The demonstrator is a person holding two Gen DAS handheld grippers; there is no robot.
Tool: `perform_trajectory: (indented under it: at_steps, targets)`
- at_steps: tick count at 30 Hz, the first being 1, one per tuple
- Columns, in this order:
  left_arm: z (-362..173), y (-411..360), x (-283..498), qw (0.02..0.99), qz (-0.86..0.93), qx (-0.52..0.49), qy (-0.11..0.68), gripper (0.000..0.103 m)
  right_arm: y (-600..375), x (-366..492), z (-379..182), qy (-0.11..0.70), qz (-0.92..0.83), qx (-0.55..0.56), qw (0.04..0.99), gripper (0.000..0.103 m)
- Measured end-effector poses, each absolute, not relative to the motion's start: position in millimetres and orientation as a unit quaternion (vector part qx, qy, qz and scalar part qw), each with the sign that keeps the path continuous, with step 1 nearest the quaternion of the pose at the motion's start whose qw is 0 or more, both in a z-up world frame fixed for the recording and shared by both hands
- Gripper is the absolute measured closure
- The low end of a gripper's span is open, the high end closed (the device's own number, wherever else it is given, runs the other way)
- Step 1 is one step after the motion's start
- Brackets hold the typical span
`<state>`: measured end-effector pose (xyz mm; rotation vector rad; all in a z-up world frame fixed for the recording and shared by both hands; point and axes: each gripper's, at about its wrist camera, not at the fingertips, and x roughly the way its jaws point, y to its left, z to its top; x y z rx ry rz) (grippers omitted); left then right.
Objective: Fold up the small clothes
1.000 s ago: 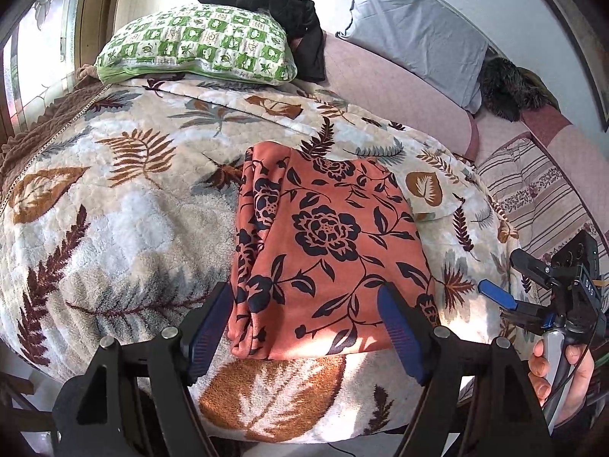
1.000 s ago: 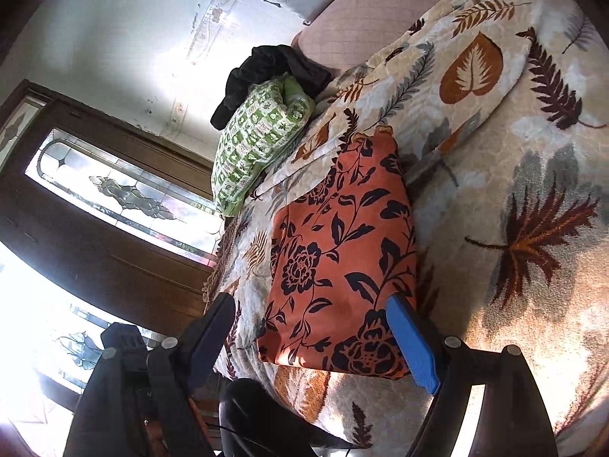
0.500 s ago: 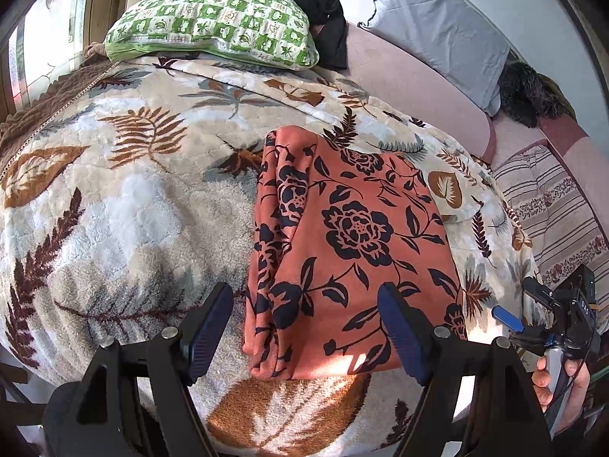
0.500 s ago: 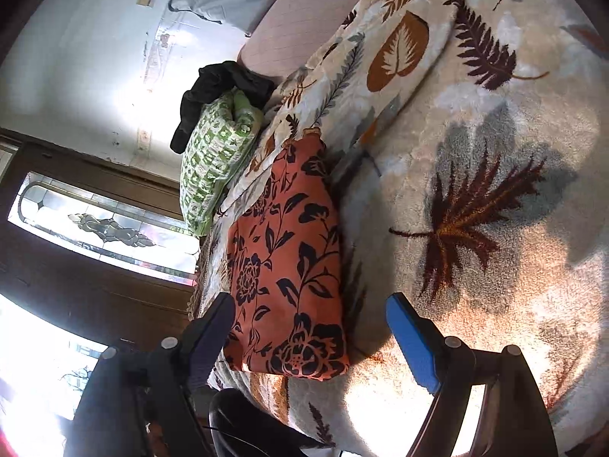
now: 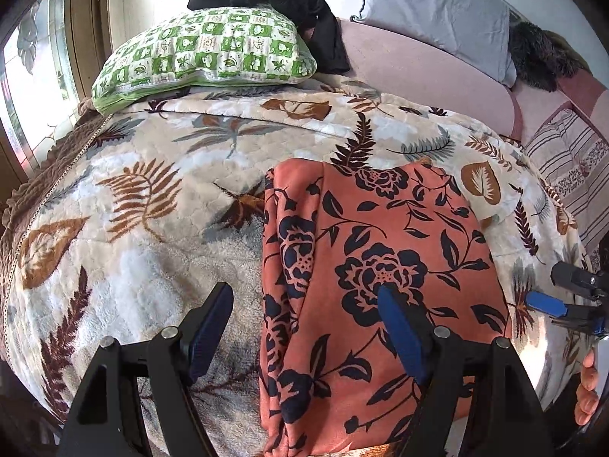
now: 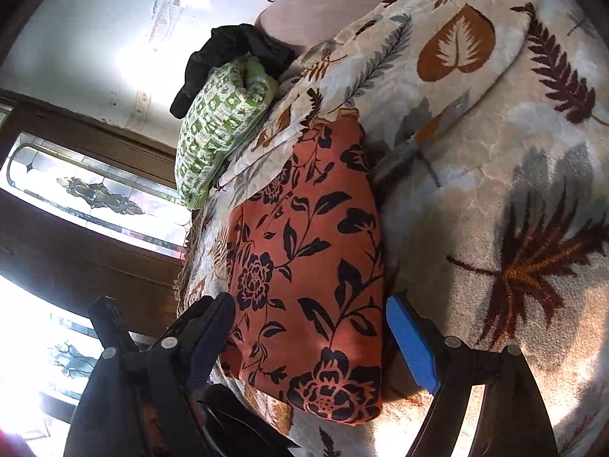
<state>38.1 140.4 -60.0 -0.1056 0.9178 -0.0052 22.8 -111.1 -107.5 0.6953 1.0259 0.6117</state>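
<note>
Bed blanket [image 5: 144, 228] background; folded floral garment [image 5: 380, 266] mid-frame, soft, light, slippery-looking; best gripped at lower-frame corners. Left gripper [image 5: 304, 339], right gripper [image 6: 310, 339]: jaws spread, empty.

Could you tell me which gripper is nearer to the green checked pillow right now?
Left, probably. The left gripper hangs over the orange floral cloth, on the green checked pillow side; the right gripper sits off the cloth's opposite edge.

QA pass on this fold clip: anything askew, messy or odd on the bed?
Mostly tidy. The orange floral garment lies folded flat on the leaf-print blanket, but its left edge is bunched into rumpled layers rather than a clean crease. A black garment sits heaped behind the green pillow. Both grippers are open, holding nothing.
</note>
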Motion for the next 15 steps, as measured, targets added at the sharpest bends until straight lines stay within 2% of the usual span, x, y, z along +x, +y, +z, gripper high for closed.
perform_trajectory:
  at_steps: [8, 15]
  targets:
    - [-60.3, 149.3, 39.7, 0.893, 0.015, -0.042, 0.448, 0.024, -50.2, 68.7, -85.5, 0.470, 0.333, 0.294, 0.763, 0.019]
    - [-61.0, 157.9, 38.7, 0.888, 0.031, -0.044, 0.457, 0.024, -13.7, 94.5, -124.5, 0.524, 0.326, 0.268, 0.740, 0.019]
